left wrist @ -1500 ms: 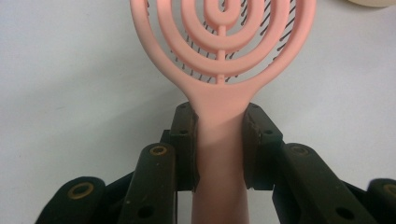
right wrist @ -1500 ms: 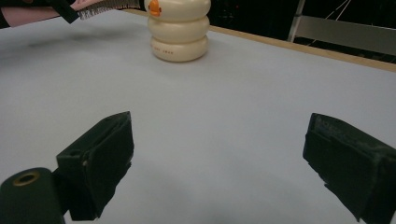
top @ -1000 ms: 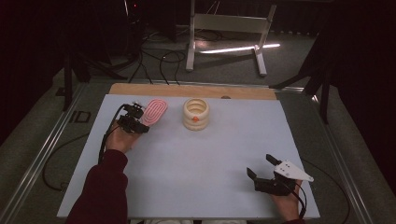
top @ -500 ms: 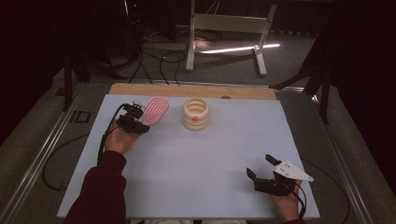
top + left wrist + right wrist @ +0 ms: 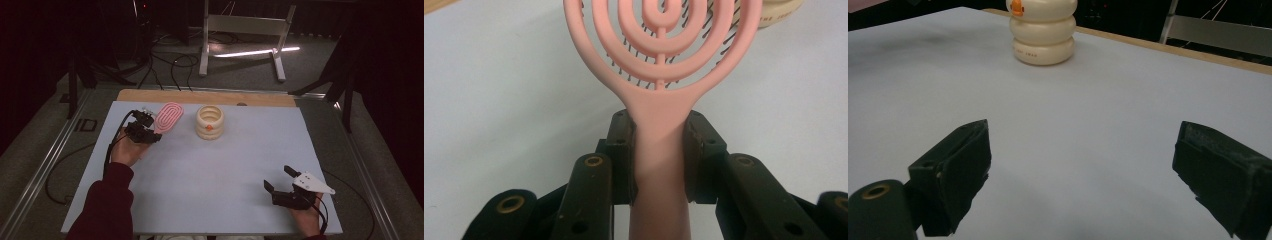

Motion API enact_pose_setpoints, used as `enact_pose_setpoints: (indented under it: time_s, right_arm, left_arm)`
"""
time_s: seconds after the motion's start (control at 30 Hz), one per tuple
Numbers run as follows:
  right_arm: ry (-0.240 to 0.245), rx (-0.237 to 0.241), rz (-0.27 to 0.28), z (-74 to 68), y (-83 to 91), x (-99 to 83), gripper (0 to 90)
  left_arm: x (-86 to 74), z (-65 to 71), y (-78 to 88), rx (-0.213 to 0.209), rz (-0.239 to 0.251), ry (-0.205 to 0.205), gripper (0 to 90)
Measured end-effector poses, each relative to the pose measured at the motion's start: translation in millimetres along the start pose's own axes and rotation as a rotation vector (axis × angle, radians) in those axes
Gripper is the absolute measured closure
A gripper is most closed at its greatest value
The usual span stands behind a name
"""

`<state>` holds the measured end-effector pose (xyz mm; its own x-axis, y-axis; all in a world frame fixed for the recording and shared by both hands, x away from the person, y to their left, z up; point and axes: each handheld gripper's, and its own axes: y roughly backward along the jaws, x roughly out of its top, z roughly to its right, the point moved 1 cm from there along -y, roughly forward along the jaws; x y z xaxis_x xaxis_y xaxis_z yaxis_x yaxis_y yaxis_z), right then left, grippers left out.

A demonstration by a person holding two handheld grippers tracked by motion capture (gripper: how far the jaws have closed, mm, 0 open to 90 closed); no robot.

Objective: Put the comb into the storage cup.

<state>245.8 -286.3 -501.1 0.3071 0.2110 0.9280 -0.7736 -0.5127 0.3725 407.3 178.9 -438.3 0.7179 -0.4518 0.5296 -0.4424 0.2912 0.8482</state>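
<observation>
A pink hairbrush with an oval head of looped ribs lies at the far left of the table. My left gripper is shut on its handle, the black pads pressing both sides just below the head. A cream ringed pot with an orange spot on its front stands to the right of the brush head; the right gripper view has that pot far ahead. My right gripper rests at the near right, jaws wide apart with nothing between them.
The light grey table top has a wooden strip along its far edge. Beyond it a white stand and cables are on the dark floor. A black cable trails from the left gripper.
</observation>
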Motion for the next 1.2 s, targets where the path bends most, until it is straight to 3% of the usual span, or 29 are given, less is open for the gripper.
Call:
enact_pose_setpoints:
  time_s: [0.5, 1.2]
  right_arm:
    - [0.0, 0.002, -0.002, -0.3, -0.4, -0.1, 8.6]
    - [-0.003, 0.012, -0.005, -1.2, -2.2, -0.7, 8.6]
  left_arm:
    - [-1.1, 4.5, 11.2, -0.02, 0.04, -0.028, 70.0]
    - [0.7, 20.2, 24.1, -0.042, 0.067, -0.112, 70.0]
